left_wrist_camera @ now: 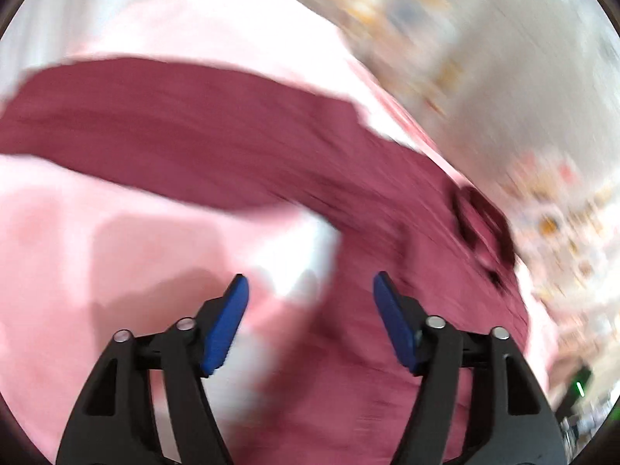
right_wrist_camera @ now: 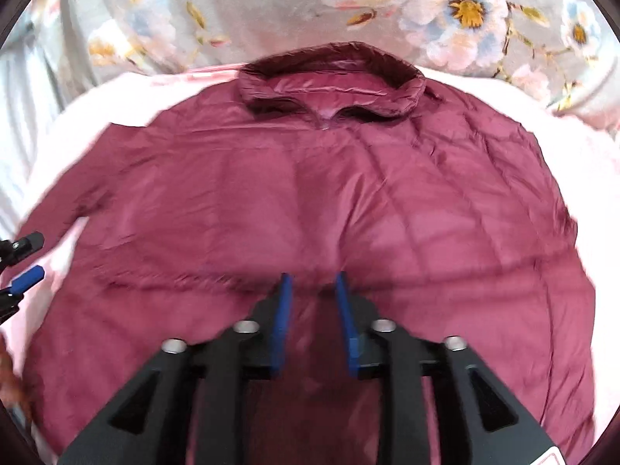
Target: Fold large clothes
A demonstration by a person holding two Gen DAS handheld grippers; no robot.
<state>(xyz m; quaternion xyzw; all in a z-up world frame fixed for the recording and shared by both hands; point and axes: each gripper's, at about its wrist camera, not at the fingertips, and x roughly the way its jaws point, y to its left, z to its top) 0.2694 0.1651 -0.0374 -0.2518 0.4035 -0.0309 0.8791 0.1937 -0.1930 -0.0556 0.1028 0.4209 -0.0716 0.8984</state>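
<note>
A maroon quilted jacket (right_wrist_camera: 310,201) lies spread flat on a pink sheet (right_wrist_camera: 58,263), its collar (right_wrist_camera: 329,77) at the far end. My right gripper (right_wrist_camera: 314,274) hovers low over the jacket's middle with its blue pads a little apart and not pressing on the fabric. The left wrist view is blurred. There the jacket (left_wrist_camera: 193,135) runs across the picture, with one sleeve reaching left and the collar (left_wrist_camera: 480,224) at the right. My left gripper (left_wrist_camera: 310,276) stands wide open and empty at the jacket's edge. It also shows at the left edge of the right wrist view (right_wrist_camera: 25,261).
A grey floral quilt (right_wrist_camera: 465,11) lies bunched beyond the collar. White bedding (right_wrist_camera: 19,97) sits at the far left. The pink sheet (left_wrist_camera: 77,252) shows around the jacket on both sides.
</note>
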